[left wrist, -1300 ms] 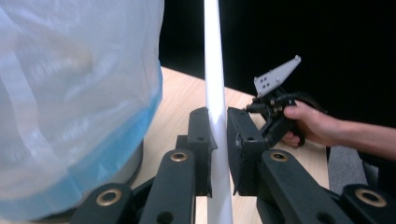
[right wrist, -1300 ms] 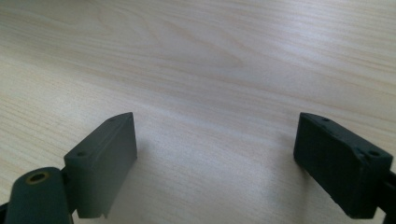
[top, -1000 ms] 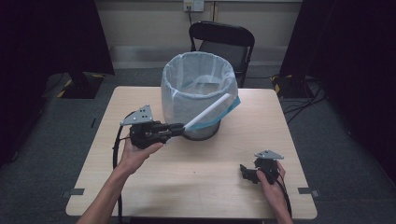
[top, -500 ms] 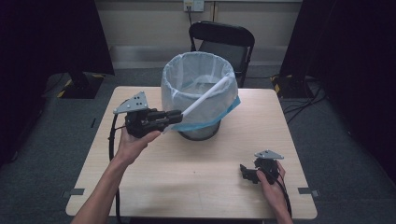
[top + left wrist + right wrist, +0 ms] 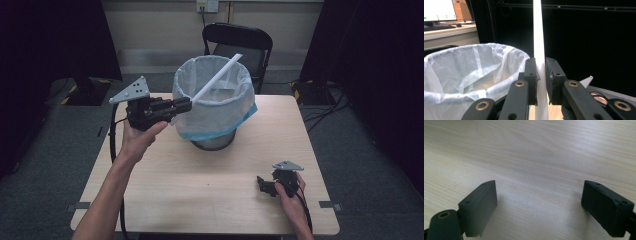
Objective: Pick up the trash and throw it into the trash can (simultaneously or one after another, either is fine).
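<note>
A long white stick (image 5: 216, 75) (image 5: 538, 37) is clamped in my left gripper (image 5: 186, 103) (image 5: 540, 80), which is shut on its near end. The stick slants up and away across the mouth of a bin lined with a white plastic bag (image 5: 212, 102) (image 5: 466, 72). My left gripper hovers just left of the bin's rim, above the table. My right gripper (image 5: 261, 183) (image 5: 539, 205) lies low on the wooden table (image 5: 210, 185) (image 5: 536, 152) near the front right, its jaws wide open with bare wood between them.
A black folding chair (image 5: 240, 47) stands behind the table. Cables (image 5: 320, 107) lie on the grey floor at the right. A desk with a monitor (image 5: 439, 11) shows far off in the left gripper view.
My left gripper has risen and moved away from me with the stick, whose far end swung from the bin's right side up over its back rim. The right gripper has stayed put.
</note>
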`<control>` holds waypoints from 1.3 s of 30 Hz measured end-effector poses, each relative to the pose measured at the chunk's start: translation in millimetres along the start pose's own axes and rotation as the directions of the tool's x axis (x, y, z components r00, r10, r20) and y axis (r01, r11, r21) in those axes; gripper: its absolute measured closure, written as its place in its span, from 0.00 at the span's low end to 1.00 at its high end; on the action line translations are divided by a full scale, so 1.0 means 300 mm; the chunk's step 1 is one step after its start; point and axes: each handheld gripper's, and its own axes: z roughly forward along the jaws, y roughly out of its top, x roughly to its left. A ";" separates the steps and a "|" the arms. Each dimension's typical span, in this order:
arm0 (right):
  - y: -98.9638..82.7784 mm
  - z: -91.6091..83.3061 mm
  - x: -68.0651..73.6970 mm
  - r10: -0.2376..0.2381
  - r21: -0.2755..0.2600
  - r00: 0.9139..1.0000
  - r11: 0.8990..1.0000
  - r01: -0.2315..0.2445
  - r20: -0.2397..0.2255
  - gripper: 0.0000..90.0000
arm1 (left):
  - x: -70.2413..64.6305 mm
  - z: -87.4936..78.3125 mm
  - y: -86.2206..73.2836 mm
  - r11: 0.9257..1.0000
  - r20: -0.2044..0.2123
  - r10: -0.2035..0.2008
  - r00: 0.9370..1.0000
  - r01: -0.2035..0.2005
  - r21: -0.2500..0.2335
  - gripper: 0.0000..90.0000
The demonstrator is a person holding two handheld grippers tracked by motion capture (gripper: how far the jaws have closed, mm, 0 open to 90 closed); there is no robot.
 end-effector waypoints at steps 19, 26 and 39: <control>0.000 0.000 0.000 0.000 0.000 1.000 1.000 0.000 0.000 0.14 | 0.108 0.079 0.097 1.000 -0.047 -0.002 0.999 0.002 -0.005 0.89; 0.000 0.000 0.000 0.000 0.000 1.000 1.000 0.000 0.000 0.14 | 0.154 0.126 0.112 1.000 -0.056 -0.031 0.998 0.031 -0.001 0.89; 0.000 0.000 0.000 -0.001 0.000 1.000 1.000 0.001 0.000 0.14 | 0.195 0.217 0.153 0.999 -0.083 -0.015 0.996 0.019 0.048 0.89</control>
